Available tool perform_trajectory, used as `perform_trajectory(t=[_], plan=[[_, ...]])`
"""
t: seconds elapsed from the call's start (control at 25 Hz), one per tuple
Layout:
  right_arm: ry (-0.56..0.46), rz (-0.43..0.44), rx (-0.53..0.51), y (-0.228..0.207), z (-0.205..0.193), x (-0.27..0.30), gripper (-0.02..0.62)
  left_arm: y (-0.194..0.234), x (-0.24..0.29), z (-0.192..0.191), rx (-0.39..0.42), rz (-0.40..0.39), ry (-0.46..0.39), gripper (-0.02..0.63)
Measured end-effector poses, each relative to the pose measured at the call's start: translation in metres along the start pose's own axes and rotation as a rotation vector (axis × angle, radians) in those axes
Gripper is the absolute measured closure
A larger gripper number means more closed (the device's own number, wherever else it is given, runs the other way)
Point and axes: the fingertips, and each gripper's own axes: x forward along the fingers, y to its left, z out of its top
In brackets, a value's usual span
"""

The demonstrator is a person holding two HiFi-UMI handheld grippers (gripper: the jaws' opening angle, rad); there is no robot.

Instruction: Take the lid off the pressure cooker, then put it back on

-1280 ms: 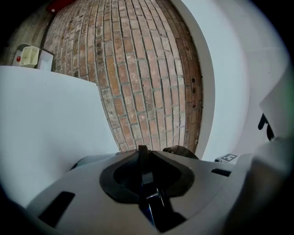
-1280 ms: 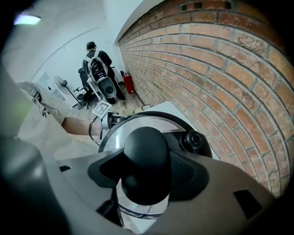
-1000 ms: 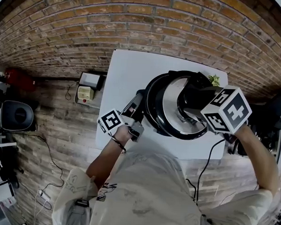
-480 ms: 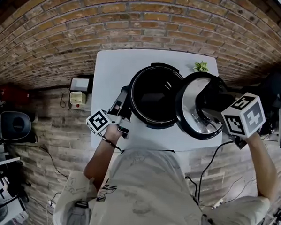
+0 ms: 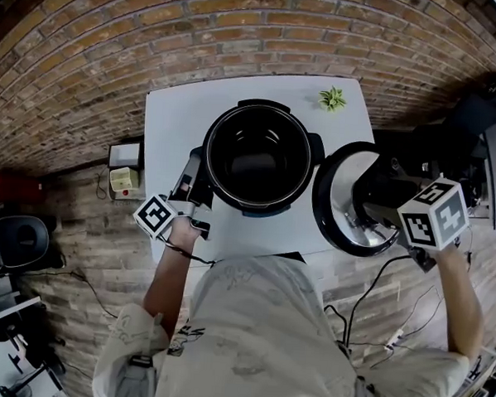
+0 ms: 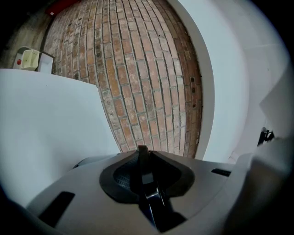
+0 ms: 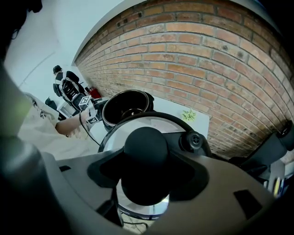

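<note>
The black pressure cooker pot stands open on the white table, its dark inside showing. My left gripper is at the pot's left side, shut on the thin black side handle of the pot. The lid hangs tilted on edge to the right of the pot, over the table's right edge, its shiny underside facing the pot. My right gripper is shut on the lid's round black knob. In the right gripper view the pot lies beyond the lid.
A small green plant sits at the table's far right corner. A black cable hangs off the near right edge. Small boxes lie on the floor to the left. Dark equipment stands to the right of the table.
The lid has travelled right, from over the pot to beside it past the table's right edge, and stands more on edge. The pot is now uncovered. The left gripper keeps its hold.
</note>
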Motion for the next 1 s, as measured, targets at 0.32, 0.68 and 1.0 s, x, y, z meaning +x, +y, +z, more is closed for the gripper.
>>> perform_trajectory(t=[0.32,0.68,1.0], plan=[[0.054,0.007,0.006,0.005,-0.037,0.024,0.304,0.000,0.000,0.000,0.014,0.005,-0.002,0.514],[0.097,-0.020,-0.005,-0.012,-0.064,0.097,0.304,0.000,0.000,0.000,0.019,0.010,-0.007,0.514],[0.129,-0.041,-0.015,-0.027,-0.076,0.162,0.304,-0.001,0.000,0.001,0.016,0.015,-0.014,0.512]])
